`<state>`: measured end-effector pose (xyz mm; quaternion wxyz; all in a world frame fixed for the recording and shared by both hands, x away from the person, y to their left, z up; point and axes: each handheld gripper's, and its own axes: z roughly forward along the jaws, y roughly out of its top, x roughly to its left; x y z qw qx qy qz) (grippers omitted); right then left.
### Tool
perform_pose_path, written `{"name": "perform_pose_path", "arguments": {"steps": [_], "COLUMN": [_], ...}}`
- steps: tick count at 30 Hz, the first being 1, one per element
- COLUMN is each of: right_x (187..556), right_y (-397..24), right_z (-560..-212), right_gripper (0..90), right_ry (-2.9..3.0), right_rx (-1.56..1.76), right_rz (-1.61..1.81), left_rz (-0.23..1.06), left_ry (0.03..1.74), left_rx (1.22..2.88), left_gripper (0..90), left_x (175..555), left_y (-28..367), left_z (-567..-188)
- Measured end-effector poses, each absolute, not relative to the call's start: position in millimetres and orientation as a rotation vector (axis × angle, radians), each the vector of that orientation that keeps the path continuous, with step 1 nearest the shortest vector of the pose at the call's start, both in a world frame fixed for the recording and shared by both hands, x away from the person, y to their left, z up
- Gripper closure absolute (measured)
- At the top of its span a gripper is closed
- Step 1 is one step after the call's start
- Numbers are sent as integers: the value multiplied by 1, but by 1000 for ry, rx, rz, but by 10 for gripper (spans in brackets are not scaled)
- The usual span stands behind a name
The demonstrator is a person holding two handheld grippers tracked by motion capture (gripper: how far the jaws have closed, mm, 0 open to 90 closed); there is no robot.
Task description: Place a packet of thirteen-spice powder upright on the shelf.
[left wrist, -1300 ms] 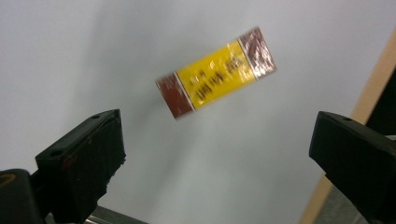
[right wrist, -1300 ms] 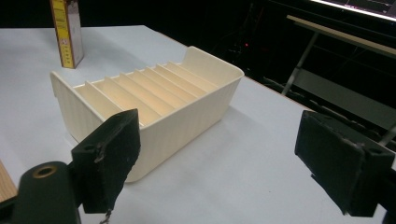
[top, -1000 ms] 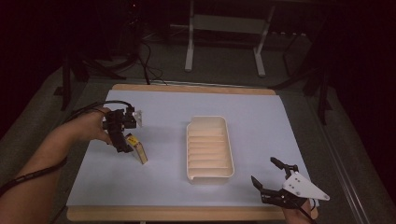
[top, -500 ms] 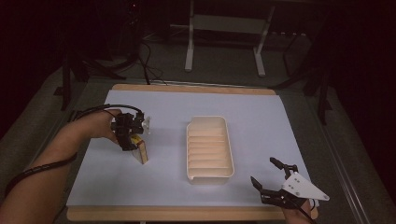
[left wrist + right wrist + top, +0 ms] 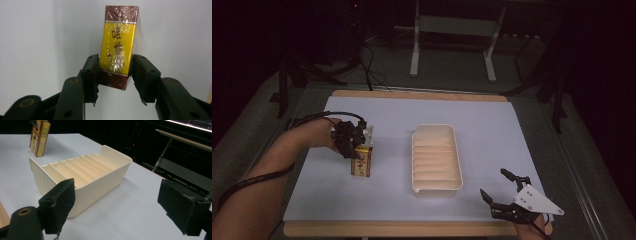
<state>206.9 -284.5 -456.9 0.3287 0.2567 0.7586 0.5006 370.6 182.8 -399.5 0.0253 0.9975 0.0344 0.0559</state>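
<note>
Left gripper [image 5: 115, 75] clamping the yellow box [image 5: 119, 47], box lying lengthwise toward the near edge, white tray [image 5: 436, 159] well apart, right gripper [image 5: 501, 191] gaping wide at the near edge.

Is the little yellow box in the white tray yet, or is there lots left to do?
Not yet. The white tray has ribbed slots with nothing in them, so nothing looks done. Right now the left gripper has its jaws on both sides of the yellow box, apparently gripping it, left of the tray. The right gripper waits open near the tray's corner. If the box belongs in the tray, carrying it over and slotting it in is left.
</note>
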Motion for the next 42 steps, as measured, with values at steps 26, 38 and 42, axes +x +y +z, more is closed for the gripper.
{"name": "perform_pose_path", "arguments": {"steps": [26,38,42], "right_x": [206,206,206], "right_y": [-283,-284,-284], "right_z": [-456,-456,-456], "right_gripper": [147,147,147], "right_ry": [1985,1986,1986], "right_rx": [653,652,653], "right_rz": [1299,1299,1301], "left_rz": [17,56,62], "left_ry": [269,228,223], "left_rx": [2951,2906,2886], "left_gripper": [678,679,679], "left_x": [371,370,372], "left_y": [154,144,140], "left_z": [-357,-343,-337]}}
